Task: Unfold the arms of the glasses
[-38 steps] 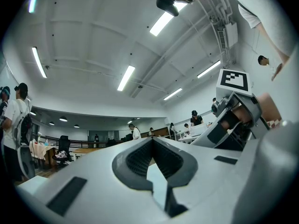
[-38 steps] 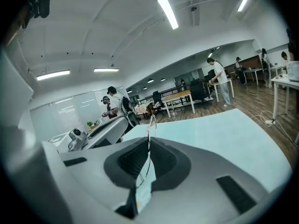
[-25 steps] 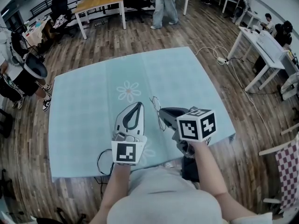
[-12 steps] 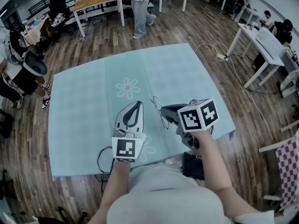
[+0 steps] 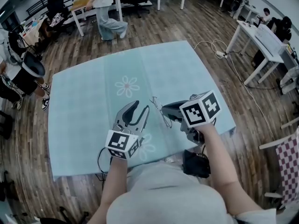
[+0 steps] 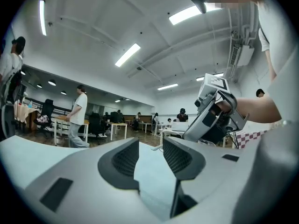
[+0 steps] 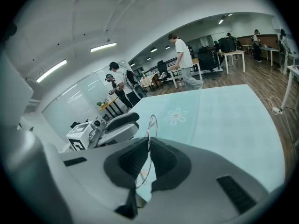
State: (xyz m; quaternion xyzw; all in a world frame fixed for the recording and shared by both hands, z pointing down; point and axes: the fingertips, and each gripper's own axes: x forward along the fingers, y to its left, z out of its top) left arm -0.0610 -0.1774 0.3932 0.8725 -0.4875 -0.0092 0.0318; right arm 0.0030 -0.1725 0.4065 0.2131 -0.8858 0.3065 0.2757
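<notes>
A wide open office with a plank floor (image 5: pixel 187 27) surrounds a table (image 5: pixel 84 111) covered in pale teal cloth with a faint flower print (image 5: pixel 127 85) near its middle. Most of that cloth lies bare, from the flower out to the far and left edges. Beyond the far edge stand a wood-topped table (image 5: pixel 88 1) and a walking person (image 5: pixel 106 8). Another person (image 5: pixel 18 64) stands close off the left edge, and white desks (image 5: pixel 261 41) with seated people line the right wall. A white cable (image 5: pixel 217 54) trails over the floor off the far right corner, and a checked chair (image 5: pixel 287 164) sits at the near right. The right gripper (image 5: pixel 164 111) hangs over the near right part of the cloth, close to the front edge. Its jaws are clamped on the thin wire glasses (image 5: pixel 158 110). In the right gripper view the frame is pinched between the pads and one lens ring (image 7: pixel 152 126) rises above the tips of the right gripper (image 7: pixel 147 146). The left gripper (image 5: pixel 141 107) is just beside the glasses on their left, apart from them. Its jaws are opening, and the left gripper view shows only cloth in the gap of the left gripper (image 6: pixel 150 150). A thin black cable (image 5: pixel 100 160) loops at the front edge below it.
</notes>
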